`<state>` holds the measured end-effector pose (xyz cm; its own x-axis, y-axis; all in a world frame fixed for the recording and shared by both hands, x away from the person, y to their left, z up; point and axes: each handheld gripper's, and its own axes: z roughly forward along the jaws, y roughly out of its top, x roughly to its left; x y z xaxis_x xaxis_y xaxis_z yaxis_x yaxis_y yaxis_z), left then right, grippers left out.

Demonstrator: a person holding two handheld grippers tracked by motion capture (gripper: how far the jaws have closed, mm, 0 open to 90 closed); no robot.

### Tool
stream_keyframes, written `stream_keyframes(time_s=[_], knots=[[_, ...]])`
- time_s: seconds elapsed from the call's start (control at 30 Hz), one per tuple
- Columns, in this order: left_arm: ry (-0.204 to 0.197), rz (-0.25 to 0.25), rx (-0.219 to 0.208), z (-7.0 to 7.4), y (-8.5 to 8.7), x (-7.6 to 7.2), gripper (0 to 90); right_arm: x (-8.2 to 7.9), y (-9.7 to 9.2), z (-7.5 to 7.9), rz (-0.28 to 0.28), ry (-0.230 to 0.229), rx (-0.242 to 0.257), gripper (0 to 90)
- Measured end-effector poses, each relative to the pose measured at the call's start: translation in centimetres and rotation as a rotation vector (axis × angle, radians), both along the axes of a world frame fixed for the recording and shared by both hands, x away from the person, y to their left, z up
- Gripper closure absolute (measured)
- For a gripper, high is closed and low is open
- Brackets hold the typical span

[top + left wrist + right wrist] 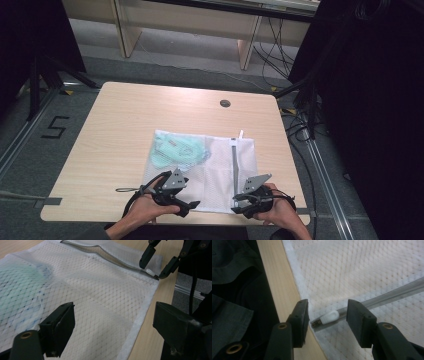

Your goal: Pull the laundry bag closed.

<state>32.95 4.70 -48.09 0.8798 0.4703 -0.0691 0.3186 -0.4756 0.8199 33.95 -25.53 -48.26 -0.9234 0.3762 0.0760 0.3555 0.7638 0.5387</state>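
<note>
Worktop (115,125): pale wood-grain top with rounded corners and a small round grommet (225,103) near the far edge.

Mesh laundry bag (220,170): white netting, lying flat on the near middle of the worktop, its near edge close to the worktop's near edge. A grey zip (234,165) runs from far to near along its right part. In the left gripper view the mesh (100,302) spreads under the fingers, and the zip (117,261) crosses the upper part.

Mint-green cloth (177,150): bunched inside the bag, in its far-left part; seen through the netting as a green blur (20,290) in the left gripper view.

Left gripper (192,204): held in the person's left hand (150,207) at the bag's near-left edge. Fingers (60,327) stand wide apart above the mesh, pressing on nothing.

Right gripper (234,203): held in the right hand (280,212) at the near end of the zip. Fingers (299,320) stand partly apart, one on each side of the zip pull, not touching it.

Zip pull (329,317): small white tab at the zip's near end, by the bag's corner, lying between the right gripper's fingers; also seen there (150,271) in the left gripper view.
</note>
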Motion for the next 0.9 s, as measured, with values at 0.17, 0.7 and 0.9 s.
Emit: stream_keyframes(time_s=[0.17, 0.7, 0.9], knots=[[0.015, -0.003, 0.005, -0.01, 0.05, 0.01, 17.3, 0.08, 0.26, -0.04, 0.045, 0.009, -0.021, 58.6], [0.008, 0.016, -0.002, -0.10, 0.08, -0.08, 16.9, -0.23, 0.28, 0.14, 0.122, 0.002, -0.040, 74.7], [0.010, 0.025, -0.005, -0.14, 0.08, -0.15, 16.8, -0.38, 0.51, 0.29, 0.156, -0.008, -0.053, 79.5]])
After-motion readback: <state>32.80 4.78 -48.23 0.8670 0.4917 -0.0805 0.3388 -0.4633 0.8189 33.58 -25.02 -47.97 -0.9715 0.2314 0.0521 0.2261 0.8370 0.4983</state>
